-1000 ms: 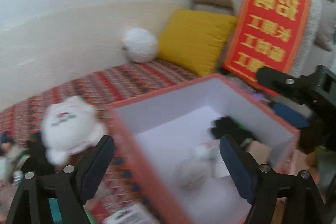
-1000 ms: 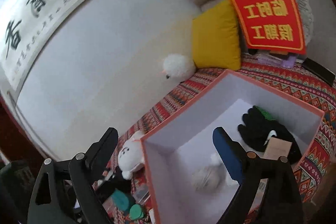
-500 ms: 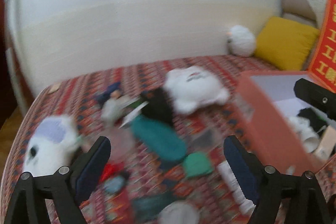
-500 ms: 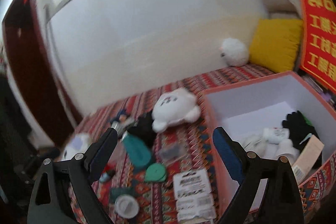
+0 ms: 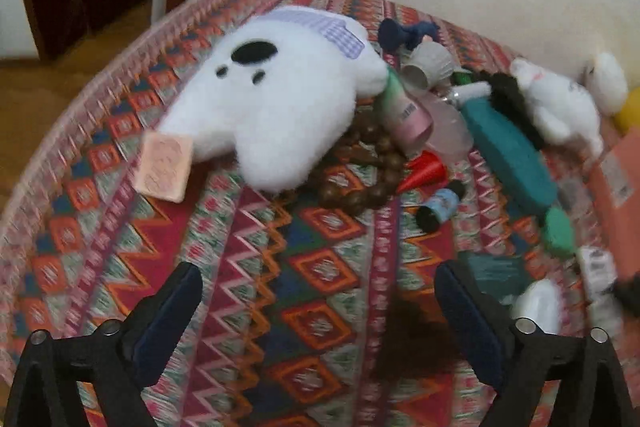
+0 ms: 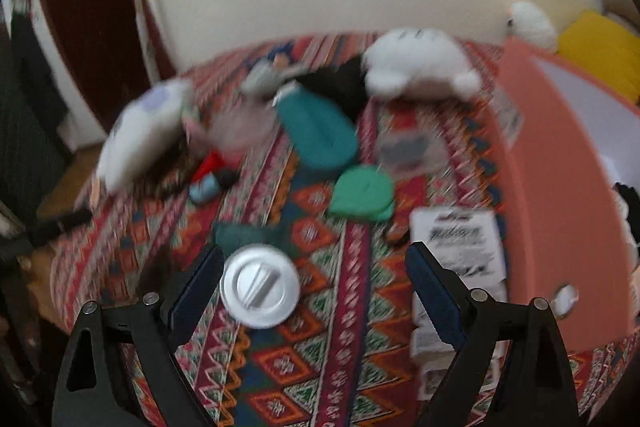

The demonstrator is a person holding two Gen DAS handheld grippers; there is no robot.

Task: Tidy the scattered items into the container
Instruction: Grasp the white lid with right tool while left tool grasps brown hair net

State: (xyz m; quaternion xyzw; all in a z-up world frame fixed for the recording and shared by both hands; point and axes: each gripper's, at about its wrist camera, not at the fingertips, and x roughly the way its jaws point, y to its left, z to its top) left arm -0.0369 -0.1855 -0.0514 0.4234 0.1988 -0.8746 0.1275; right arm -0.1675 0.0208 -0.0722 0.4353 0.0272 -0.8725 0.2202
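Jaws stand wide apart on both grippers and hold nothing, which fits a reach for the next piece of clutter on the patterned woven cloth (image 5: pixel 320 267) that covers the surface.

Taking the round white ribbed lid (image 6: pixel 261 285) as the landmark: in the right wrist view it lies nearest, flat on the cloth, just inside the left-hand jaw of the right gripper (image 6: pixel 314 287) and off-centre in the gap, so the gripper would need to shift toward it before closing. Right of the lid, by the other jaw, lies a white printed packet (image 6: pixel 460 247), and further right the tall orange cardboard box (image 6: pixel 560 207), the container, with a few things already inside. Beyond the lid sit a green rounded pouch (image 6: pixel 362 195) and, further, a long teal case (image 6: pixel 316 131); past those, against the wall, rests a small white plush animal (image 6: pixel 416 63).

Left of the lid and further back, the left gripper (image 5: pixel 316 311) hovers over bare cloth, nothing between its jaws. Ahead of it lie a small blue-labelled bottle (image 5: pixel 440 205), a red cone (image 5: pixel 424 173), brown wooden beads (image 5: pixel 360 183) and a pink square block (image 5: pixel 162 167), with a large white plush bear (image 5: pixel 276 103) behind them, probably its likeliest target.
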